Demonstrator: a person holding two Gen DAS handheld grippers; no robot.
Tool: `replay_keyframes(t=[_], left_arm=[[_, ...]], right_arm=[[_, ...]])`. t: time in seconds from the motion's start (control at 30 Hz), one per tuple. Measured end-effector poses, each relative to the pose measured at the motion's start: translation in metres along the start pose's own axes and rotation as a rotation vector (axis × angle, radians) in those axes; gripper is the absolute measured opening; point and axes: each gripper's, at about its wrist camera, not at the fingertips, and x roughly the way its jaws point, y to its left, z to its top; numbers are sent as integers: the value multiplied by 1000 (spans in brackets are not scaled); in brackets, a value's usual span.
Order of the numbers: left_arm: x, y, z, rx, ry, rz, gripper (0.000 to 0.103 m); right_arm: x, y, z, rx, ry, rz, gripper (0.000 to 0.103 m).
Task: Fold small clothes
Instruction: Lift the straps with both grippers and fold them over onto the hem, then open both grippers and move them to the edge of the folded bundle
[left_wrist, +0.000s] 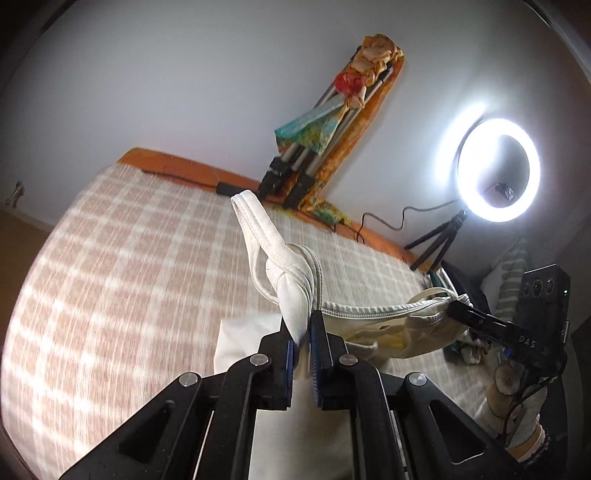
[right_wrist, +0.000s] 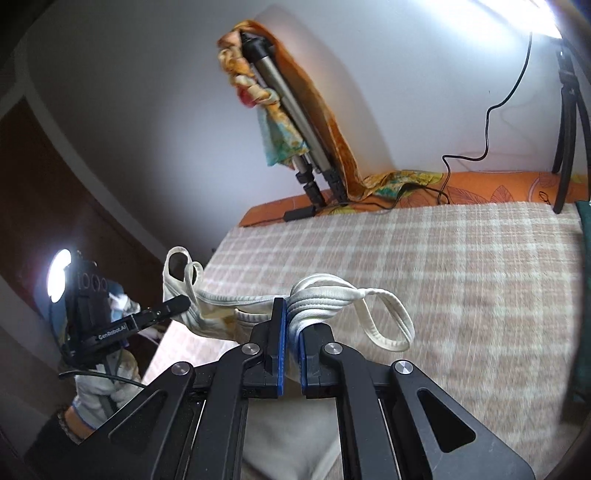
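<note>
A small white ribbed garment (left_wrist: 295, 291) with straps hangs stretched in the air between both grippers, above the checked bed cover (left_wrist: 122, 266). My left gripper (left_wrist: 303, 332) is shut on one bunched shoulder end; a strap loop sticks up beyond it. My right gripper (right_wrist: 291, 332) is shut on the other bunched end (right_wrist: 321, 299), with a strap loop (right_wrist: 388, 325) hanging to the right. Each gripper shows in the other's view: the right one (left_wrist: 476, 317) at the far right, the left one (right_wrist: 162, 314) at the left, both pinching the stained top hem.
A tripod draped with coloured cloth (left_wrist: 332, 122) leans on the wall at the bed's far edge. A lit ring light (left_wrist: 498, 170) on a small tripod stands at the right with a cable (right_wrist: 487, 125). Orange bedding (right_wrist: 480, 188) lines the wall. Clothes lie beside the bed (left_wrist: 469, 347).
</note>
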Motion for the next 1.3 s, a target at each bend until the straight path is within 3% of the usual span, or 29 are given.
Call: replay_keyframes(t=[0.33, 0.5, 0.7, 0.9, 1.0, 1.13, 1.3], left_arm=[[-25, -3, -71, 48, 58, 35, 6], [-37, -7, -97, 141, 113, 86, 9], [-73, -8, -116, 182, 135, 92, 14], [-94, -25, -86, 175, 46, 59, 15], [-84, -43, -65, 178, 13, 57, 15], [-44, -53, -59, 164, 87, 68, 16], [-8, -43, -74, 128, 155, 98, 16]], right_arm=[[-12, 21, -78, -78, 66, -87, 4], [-17, 22, -103, -83, 87, -118, 9], [-36, 19, -124, -75, 183, -135, 13], [-72, 39, -112, -109, 105, -57, 13], [-63, 44, -102, -121, 83, -67, 13], [-31, 45, -94, -125, 114, -101, 13], [6, 41, -89, -106, 196, -156, 13]])
